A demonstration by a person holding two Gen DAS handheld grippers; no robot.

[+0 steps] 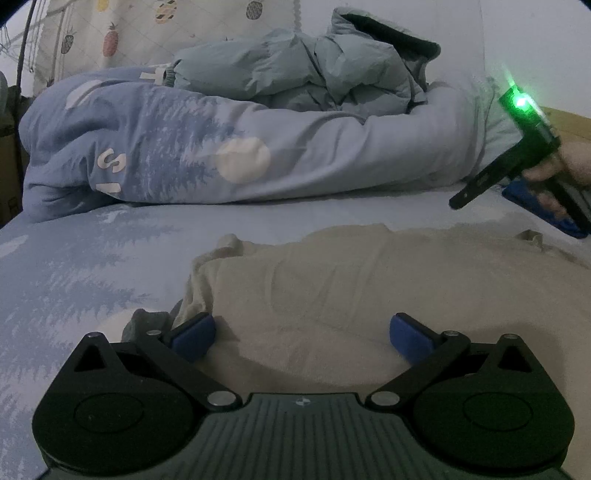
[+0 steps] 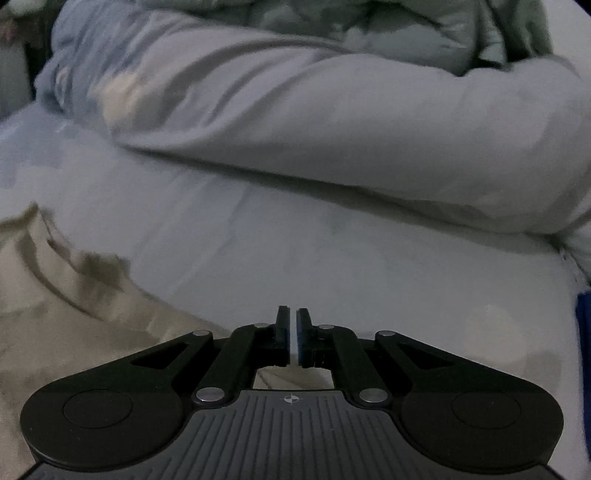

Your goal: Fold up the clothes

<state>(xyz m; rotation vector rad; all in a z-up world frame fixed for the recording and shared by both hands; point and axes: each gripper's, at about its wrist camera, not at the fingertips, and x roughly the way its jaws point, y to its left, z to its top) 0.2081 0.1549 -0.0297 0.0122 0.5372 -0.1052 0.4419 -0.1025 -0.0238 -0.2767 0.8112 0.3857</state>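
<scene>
Left gripper (image 1: 301, 338) hovered with its jaws spread wide over the beige garment (image 1: 369, 295) lying flat on the bed sheet (image 1: 74, 266); right gripper (image 2: 292, 338) had its jaws pressed together, pinching nothing.

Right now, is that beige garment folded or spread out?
Mostly spread: the beige garment lies flat on the bed sheet, only its left edge bunched.

Beyond the gripper lies a rolled blue duvet (image 1: 229, 147) with a print of trees and pale circles. A grey-green padded jacket (image 1: 314, 70) lies crumpled on top of it. Under the gripper is the blue bed sheet (image 1: 74, 266). Far left behind is a pineapple-patterned cloth (image 1: 122, 33).
</scene>
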